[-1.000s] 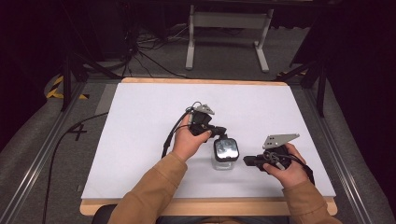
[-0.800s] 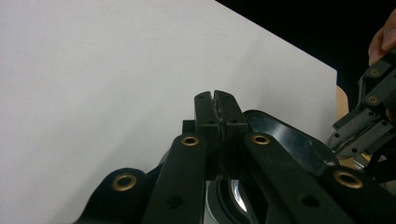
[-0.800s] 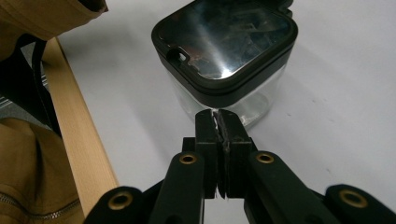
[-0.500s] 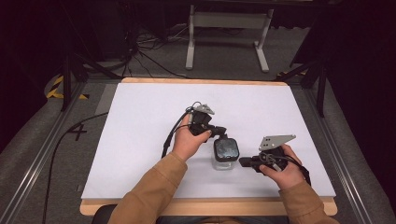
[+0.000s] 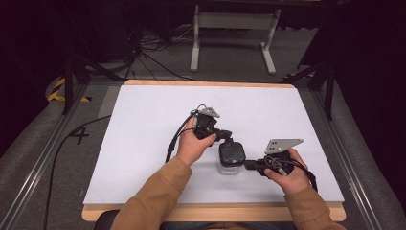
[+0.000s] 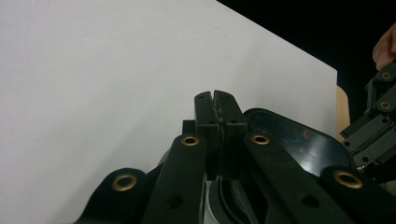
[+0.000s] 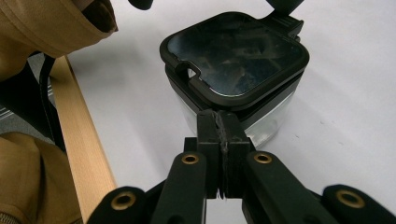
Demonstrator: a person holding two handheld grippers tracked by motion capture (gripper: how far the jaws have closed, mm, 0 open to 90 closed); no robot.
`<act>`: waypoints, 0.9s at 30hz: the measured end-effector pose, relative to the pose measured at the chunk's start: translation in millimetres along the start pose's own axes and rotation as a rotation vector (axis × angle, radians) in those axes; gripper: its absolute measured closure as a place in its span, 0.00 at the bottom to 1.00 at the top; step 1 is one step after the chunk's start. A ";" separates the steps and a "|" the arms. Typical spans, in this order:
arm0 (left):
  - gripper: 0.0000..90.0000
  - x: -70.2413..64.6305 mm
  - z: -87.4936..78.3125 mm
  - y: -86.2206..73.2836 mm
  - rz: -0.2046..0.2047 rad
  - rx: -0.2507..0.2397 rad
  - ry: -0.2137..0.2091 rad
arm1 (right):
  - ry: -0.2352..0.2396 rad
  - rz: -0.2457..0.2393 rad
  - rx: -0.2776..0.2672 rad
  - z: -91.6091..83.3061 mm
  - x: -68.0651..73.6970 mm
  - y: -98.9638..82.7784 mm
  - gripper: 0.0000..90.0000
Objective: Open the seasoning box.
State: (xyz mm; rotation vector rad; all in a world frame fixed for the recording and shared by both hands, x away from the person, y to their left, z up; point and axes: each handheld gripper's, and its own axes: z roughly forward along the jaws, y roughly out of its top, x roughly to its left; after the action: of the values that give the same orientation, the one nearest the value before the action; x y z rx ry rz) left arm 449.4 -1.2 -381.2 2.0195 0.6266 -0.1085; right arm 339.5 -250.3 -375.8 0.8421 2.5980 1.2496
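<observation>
In the high view the table (image 5: 143, 143) takes the middle of the frame, and the container (image 5: 231, 158) stands on it a little right of the centre, in the lower half. The left gripper (image 5: 224, 135) is just above and left of the container, touching its upper edge. The right gripper (image 5: 249, 166) is just right of the container, at its lower right side. In the upper part of the frame, behind the table, a stand (image 5: 233, 33) is on the floor.
</observation>
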 end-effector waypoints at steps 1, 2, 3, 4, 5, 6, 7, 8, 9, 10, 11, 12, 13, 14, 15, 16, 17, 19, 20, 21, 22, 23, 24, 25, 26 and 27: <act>1.00 0.0 -0.3 0.1 0.003 0.001 0.002 | -0.001 -0.001 -0.002 -0.2 0.0 0.2 1.00; 1.00 -1.0 -0.8 0.2 0.009 0.005 0.010 | -0.001 -0.001 -0.005 -0.2 0.0 0.3 1.00; 0.99 -2.0 -1.3 0.5 0.010 0.010 0.018 | -0.001 -0.001 -0.005 -0.3 0.2 0.4 1.00; 0.93 -3.4 -1.8 0.8 0.005 0.011 0.023 | 0.000 -0.002 -0.005 -0.4 0.4 0.5 1.00; 0.89 -4.3 -3.2 1.0 0.005 0.005 0.028 | 0.001 -0.003 -0.007 -0.6 0.6 0.6 1.00; 0.89 -5.0 -5.6 1.4 0.007 -0.003 0.031 | 0.000 -0.005 -0.008 -0.8 0.8 0.9 1.00; 0.89 -5.8 -8.5 1.9 0.005 -0.014 0.031 | 0.001 -0.004 -0.008 -1.0 1.1 1.1 1.00; 0.89 -5.8 -8.5 1.9 0.005 -0.014 0.031 | 0.003 -0.005 -0.009 -1.4 1.1 1.5 1.00; 0.89 -6.3 -12.3 2.5 0.010 -0.024 0.034 | 0.003 -0.005 -0.012 -1.7 1.1 1.8 1.00; 0.89 -7.2 -17.6 3.1 0.013 -0.031 0.041 | 0.003 -0.005 -0.012 -1.7 1.1 1.8 1.00; 0.89 -8.2 -22.7 3.2 0.012 -0.040 0.045 | 0.003 -0.006 -0.020 -2.7 0.7 3.4 1.00; 0.89 -9.5 -28.7 3.1 0.012 -0.048 0.053 | 0.001 -0.010 -0.023 -2.8 0.4 3.9 1.00; 0.89 -10.1 -32.8 2.8 0.017 -0.048 0.054 | 0.000 -0.013 -0.027 -2.8 0.2 4.6 1.00; 0.90 -11.6 -36.6 2.2 0.010 -0.055 0.057 | 0.001 -0.014 -0.029 -3.3 0.1 5.7 1.00; 0.90 -12.6 -40.8 1.7 0.016 -0.054 0.059 | 0.001 -0.018 -0.034 -3.5 -0.1 6.8 1.00; 0.91 -12.6 -40.8 1.7 0.016 -0.054 0.059 | 0.001 -0.020 -0.036 -3.9 -0.1 8.2 1.00; 0.92 -16.2 -47.7 -0.1 0.018 -0.065 0.057 | 0.000 -0.024 -0.040 -4.5 -0.4 10.0 1.00; 0.92 -18.4 -50.9 -1.3 0.025 -0.066 0.056 | 0.000 -0.031 -0.049 -4.8 -0.8 12.6 1.00; 0.93 -23.8 -57.5 -3.5 0.032 -0.058 0.052 | 0.000 -0.035 -0.052 -5.2 -1.1 14.7 1.00; 0.93 -23.8 -57.5 -3.5 0.032 -0.058 0.052 | 0.000 -0.035 -0.052 -5.2 -1.1 14.7 1.00; 0.93 -27.4 -60.9 -5.1 0.028 -0.067 0.052 | -0.002 -0.039 -0.056 -5.1 -1.4 15.8 1.00; 0.95 -31.9 -67.0 -7.6 0.031 -0.066 0.049 | -0.001 -0.047 -0.067 -5.0 -2.4 19.5 1.00; 0.95 -31.9 -67.0 -7.6 0.031 -0.066 0.049 | 0.001 -0.047 -0.069 -5.0 -2.7 21.0 1.00; 0.95 -34.0 -69.9 -8.8 0.034 -0.064 0.049 | 0.001 -0.047 -0.069 -5.0 -2.7 21.0 1.00; 0.95 -36.7 -73.3 -10.3 0.031 -0.061 0.049 | 0.001 -0.052 -0.074 -4.7 -3.3 22.5 1.00; 0.96 -37.9 -75.0 -11.1 0.033 -0.065 0.047 | 0.002 -0.055 -0.080 -4.7 -3.9 24.4 1.00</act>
State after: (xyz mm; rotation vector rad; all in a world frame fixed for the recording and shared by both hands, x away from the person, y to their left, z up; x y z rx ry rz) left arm 398.1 51.4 -338.9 1.9735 0.6180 -0.0207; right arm 351.4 -243.4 -354.8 0.7501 2.5351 1.3302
